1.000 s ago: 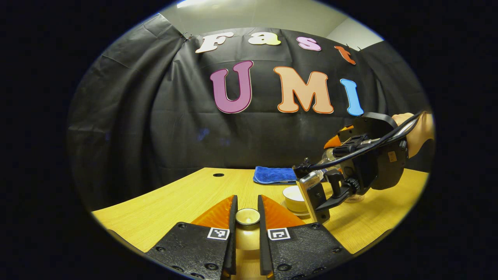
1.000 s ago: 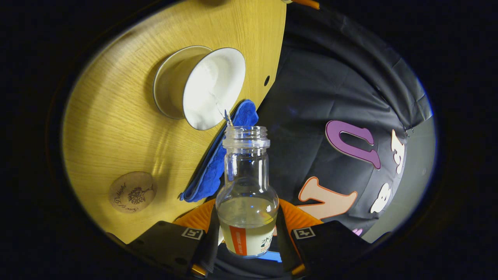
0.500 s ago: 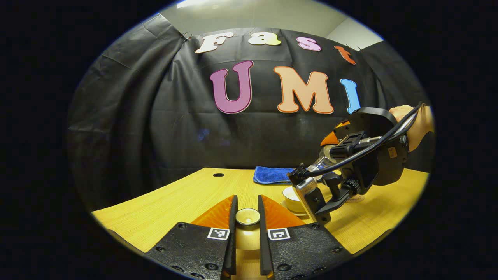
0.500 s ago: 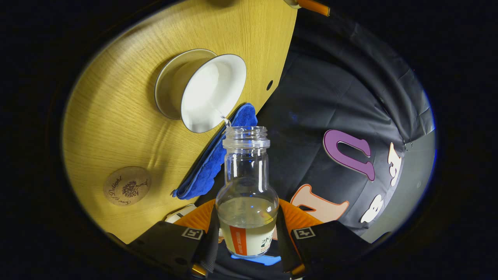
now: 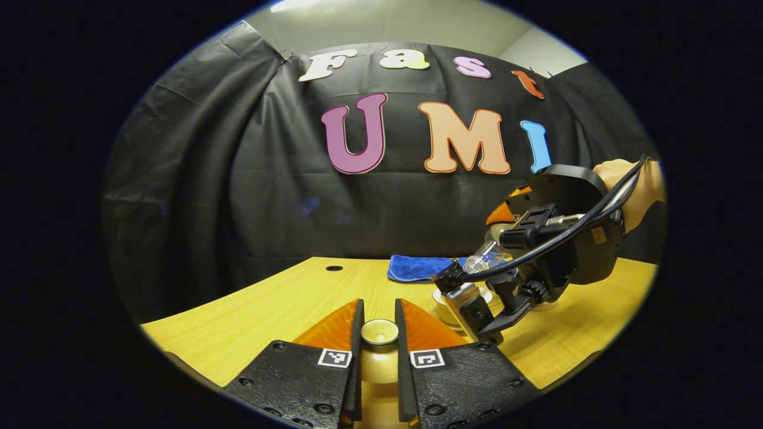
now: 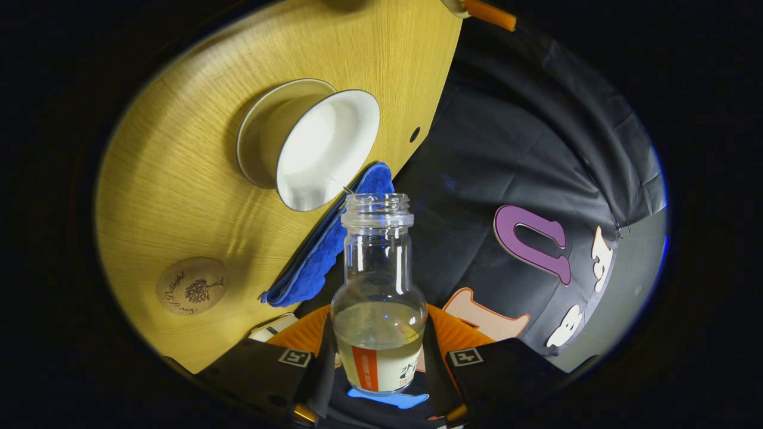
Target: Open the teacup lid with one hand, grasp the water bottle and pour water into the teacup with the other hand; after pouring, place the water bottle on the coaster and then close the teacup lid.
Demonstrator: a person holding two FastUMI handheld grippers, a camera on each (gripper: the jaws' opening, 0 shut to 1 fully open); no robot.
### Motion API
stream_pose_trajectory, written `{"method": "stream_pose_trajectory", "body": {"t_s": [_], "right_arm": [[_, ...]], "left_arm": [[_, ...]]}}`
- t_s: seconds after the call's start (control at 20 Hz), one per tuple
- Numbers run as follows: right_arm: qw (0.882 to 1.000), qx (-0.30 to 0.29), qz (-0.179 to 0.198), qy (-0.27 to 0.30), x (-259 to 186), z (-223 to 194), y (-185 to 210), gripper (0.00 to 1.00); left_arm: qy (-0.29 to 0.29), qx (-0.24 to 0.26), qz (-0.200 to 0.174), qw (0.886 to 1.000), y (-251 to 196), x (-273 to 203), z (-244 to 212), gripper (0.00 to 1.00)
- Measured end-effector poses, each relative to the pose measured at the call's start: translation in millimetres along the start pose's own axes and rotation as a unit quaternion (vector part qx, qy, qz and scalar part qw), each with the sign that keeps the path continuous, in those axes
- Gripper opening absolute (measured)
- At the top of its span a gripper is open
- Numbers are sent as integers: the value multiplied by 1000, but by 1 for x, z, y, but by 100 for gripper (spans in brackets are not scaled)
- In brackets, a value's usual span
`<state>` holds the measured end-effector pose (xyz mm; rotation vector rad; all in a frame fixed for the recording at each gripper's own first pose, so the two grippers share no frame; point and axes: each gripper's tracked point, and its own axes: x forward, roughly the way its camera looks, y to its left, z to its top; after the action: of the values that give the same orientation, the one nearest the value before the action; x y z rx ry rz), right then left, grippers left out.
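While our right gripper (image 6: 378,357) clamps its jaws on the tilted water bottle (image 6: 378,298), its mouth over the open teacup (image 6: 325,149), we judge the pour nearly finished. Our left gripper (image 5: 379,339) pinches the teacup lid (image 5: 379,332) above the tabletop (image 5: 286,304). Next we should right the bottle and carry it to the coaster (image 6: 192,286). We count one bottle, one teacup, one lid, one coaster, one blue cloth (image 6: 325,250).
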<state>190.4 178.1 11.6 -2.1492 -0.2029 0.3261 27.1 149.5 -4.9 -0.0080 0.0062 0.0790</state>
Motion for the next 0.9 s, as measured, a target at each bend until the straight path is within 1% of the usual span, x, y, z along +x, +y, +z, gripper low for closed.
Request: {"method": "stream_pose_trajectory", "body": {"t_s": [0.35, 0.5, 0.55, 0.65, 0.75, 0.8, 0.9], "right_arm": [[1000, -4, 4, -2, 2, 4, 7, 67], [1000, 10, 12, -6, 3, 6, 14, 69], [999, 27, 21, -6, 4, 6, 19, 69], [997, 68, 36, -8, 4, 6, 26, 69], [992, 117, 47, -14, 2, 6, 27, 70], [988, 146, 52, -22, 2, 10, 26, 70], [972, 222, 75, -31, -1, 12, 29, 71]], "left_arm": [[0, 0, 0, 1000, 0, 1, 0, 20], [0, 0, 0, 1000, 0, 0, 0, 20], [0, 0, 1, 1000, 0, 0, 0, 21], [0, 0, 4, 1000, 1, 1, 0, 20], [0, 0, 4, 1000, 1, 1, 1, 21], [0, 0, 4, 1000, 1, 1, 1, 21], [0, 0, 4, 1000, 1, 0, 0, 21]]}}
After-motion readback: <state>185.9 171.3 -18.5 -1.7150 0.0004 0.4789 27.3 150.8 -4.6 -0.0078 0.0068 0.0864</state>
